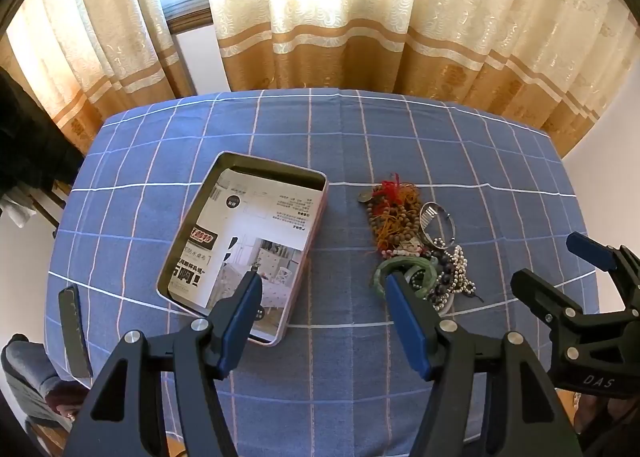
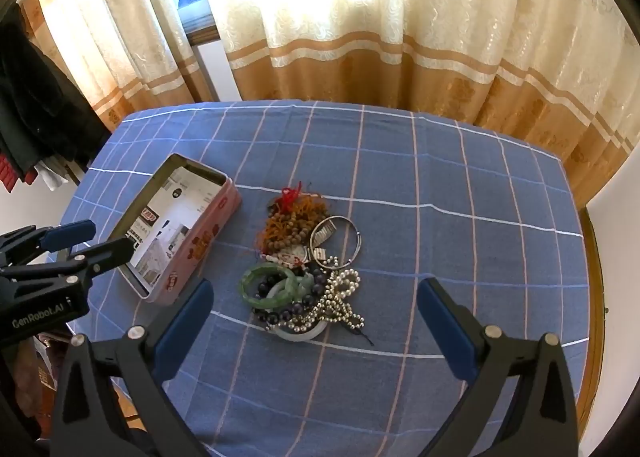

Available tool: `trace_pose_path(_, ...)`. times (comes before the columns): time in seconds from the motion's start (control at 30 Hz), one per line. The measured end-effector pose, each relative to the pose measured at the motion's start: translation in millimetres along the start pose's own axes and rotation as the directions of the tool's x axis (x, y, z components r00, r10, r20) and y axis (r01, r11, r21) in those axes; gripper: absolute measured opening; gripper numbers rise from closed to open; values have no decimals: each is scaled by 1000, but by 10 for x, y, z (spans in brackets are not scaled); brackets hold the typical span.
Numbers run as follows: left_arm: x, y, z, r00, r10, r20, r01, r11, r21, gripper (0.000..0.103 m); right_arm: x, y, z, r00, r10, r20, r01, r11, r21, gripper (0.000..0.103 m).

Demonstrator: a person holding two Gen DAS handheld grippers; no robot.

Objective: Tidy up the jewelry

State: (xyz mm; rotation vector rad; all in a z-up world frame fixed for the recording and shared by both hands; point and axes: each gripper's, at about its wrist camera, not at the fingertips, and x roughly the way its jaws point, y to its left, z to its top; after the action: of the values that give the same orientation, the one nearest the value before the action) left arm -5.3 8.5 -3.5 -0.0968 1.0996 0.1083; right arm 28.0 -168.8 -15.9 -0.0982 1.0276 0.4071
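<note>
Dark flat object [image 1: 74, 331]: lies near the table's left edge, left of the tin; kind cannot be told.
Left gripper [image 1: 324, 285]: jaws spread wide, nothing between the pads; it hangs above the near part of the table, tilted downward. Its left finger [image 1: 240, 321] overlaps the tin's near end in the left wrist view; its right finger [image 1: 408, 321] overlaps the near-left fringe of the jewelry pile.
Tin box [image 2: 192, 253]: rectangular, pink-sided, lid off; stands on the left half of the table, turned at an angle to the table's edges, just left of the pile and apart from it.
Tin contents: one printed paper sheet [image 1: 256, 241] lining the bottom; no jewelry in it.
Jewelry pile [image 2: 304, 269]: on the blue checked tablecloth [image 2: 460, 185] near the table's middle, all outside the tin.
Pile, far end: brown wooden bead strings [image 2: 292, 229] with orange and red cord.
Pile, right side: silver bangle [image 2: 340, 237].
Pile, near end: green jade bangles [image 2: 272, 285], dark bead strand [image 2: 288, 313], pearl strand [image 2: 340, 293], tangled together.
Right gripper [image 2: 316, 317]: jaws fully spread, gripping nothing; in the right wrist view the pile's near end lies between its two fingers, untouched.
Curtain [image 2: 360, 37]: cream and tan, behind the table's far edge.
</note>
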Motion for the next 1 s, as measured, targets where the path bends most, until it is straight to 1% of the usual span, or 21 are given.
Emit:
trace_pose_path(0.3,14,51,-20,1000,4,-2,-4,1000,-11,65,5,2,-3,1000,-2,-4,2,1000,-3,103)
trace_pose_path(0.47,20,57,-22,1000,4,-2,-4,1000,-14,64,-30,30,76,1000,2,-3,-2,1000,-1,103)
trace_pose_path(0.63,21,57,-23,1000,3,-4,-3,1000,-15,64,29,25,-4,1000,-1,2,1,1000,-3,103)
trace_pose_path(1.0,32,62,-26,1000,4,-7,-4,1000,-14,65,46,11,2,1000,-2,-8,2,1000,-6,103)
